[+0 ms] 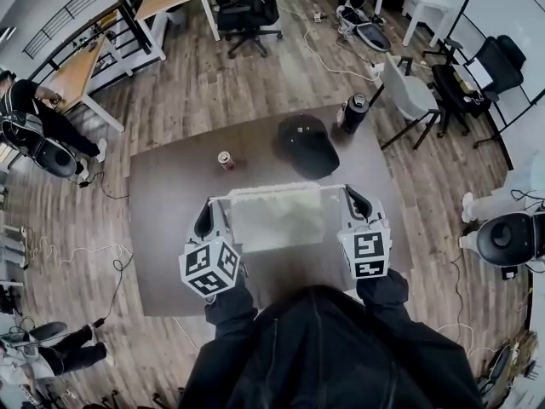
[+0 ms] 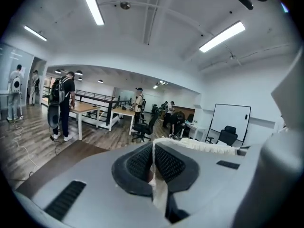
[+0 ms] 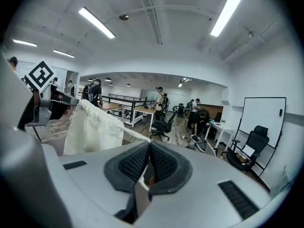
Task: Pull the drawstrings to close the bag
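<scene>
A white drawstring bag [image 1: 277, 218] hangs stretched between my two grippers, above the brown table [image 1: 166, 228]. My left gripper [image 1: 204, 217] holds its left top corner and my right gripper [image 1: 357, 201] holds its right top corner. In the left gripper view the jaws are shut on a white drawstring [image 2: 156, 186], and the bag's gathered top [image 2: 204, 147] runs off to the right. In the right gripper view the jaws are shut on the other white drawstring [image 3: 141, 177]. There the bag [image 3: 90, 129] hangs at the left, with the left gripper's marker cube [image 3: 40, 75] beyond it.
On the table lie a black rounded bag [image 1: 306, 145] and a small can [image 1: 226, 160]. A dark bottle [image 1: 352, 113] stands at the table's far right corner, with a grey chair [image 1: 410, 97] behind it. People, desks and office chairs stand around the room.
</scene>
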The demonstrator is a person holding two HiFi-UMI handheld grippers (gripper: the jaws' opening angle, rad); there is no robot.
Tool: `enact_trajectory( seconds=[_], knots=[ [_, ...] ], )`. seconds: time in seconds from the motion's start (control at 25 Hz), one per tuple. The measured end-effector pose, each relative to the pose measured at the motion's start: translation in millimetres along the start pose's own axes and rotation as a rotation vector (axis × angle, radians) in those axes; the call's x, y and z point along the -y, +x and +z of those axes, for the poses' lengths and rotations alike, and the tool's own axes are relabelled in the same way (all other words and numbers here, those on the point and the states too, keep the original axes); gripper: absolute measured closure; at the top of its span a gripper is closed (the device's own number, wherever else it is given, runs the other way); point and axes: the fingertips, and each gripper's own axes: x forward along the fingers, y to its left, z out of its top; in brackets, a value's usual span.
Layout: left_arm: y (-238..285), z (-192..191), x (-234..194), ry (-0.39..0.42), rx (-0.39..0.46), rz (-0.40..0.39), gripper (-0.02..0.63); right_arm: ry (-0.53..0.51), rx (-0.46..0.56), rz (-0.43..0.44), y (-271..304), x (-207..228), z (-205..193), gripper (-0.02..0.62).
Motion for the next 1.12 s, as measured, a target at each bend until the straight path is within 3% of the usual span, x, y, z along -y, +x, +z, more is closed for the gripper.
enact_trajectory(
  seconds=[0.48,1.12],
  knots=[
    [-21,28,-44,-0.190,0.122,0.078,0.571,0.012,0.042,-0.044,-11,11,4,0.565],
    [-27,15,-75,-0.243,0.107,0.169,0.571,0.032,-0.025,-0.079,-7,30,-17,0.565]
  ],
)
